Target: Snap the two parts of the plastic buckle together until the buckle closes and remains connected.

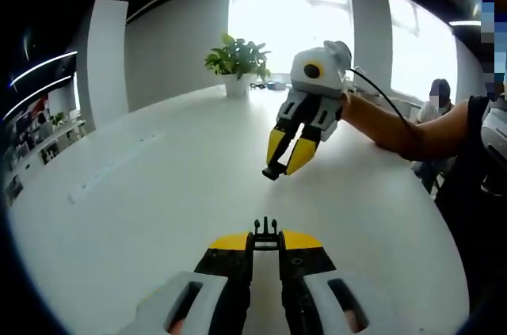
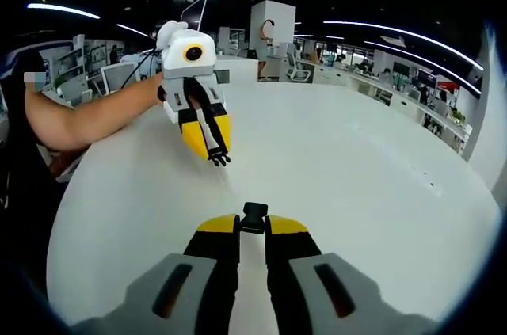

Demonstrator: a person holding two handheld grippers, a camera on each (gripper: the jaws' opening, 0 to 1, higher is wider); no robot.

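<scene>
My left gripper (image 1: 266,241) is shut on the pronged black buckle part (image 1: 266,232), whose prongs stick out past the yellow jaw tips. My right gripper (image 2: 253,226) is shut on the black buckle socket part (image 2: 254,216). In the left gripper view the right gripper (image 1: 279,170) hangs above the white table, pointing down toward me, with the socket part (image 1: 272,173) at its tips. In the right gripper view the left gripper (image 2: 217,157) hovers ahead, the pronged part (image 2: 219,160) at its tips. The two parts are apart, facing each other.
The white table (image 1: 142,192) spreads wide below both grippers. A potted plant (image 1: 236,62) stands at its far edge by the window. A person's arm (image 1: 396,125) holds the right gripper. A seated person (image 1: 436,101) is at the back right. Desks and chairs (image 2: 301,70) lie beyond the table.
</scene>
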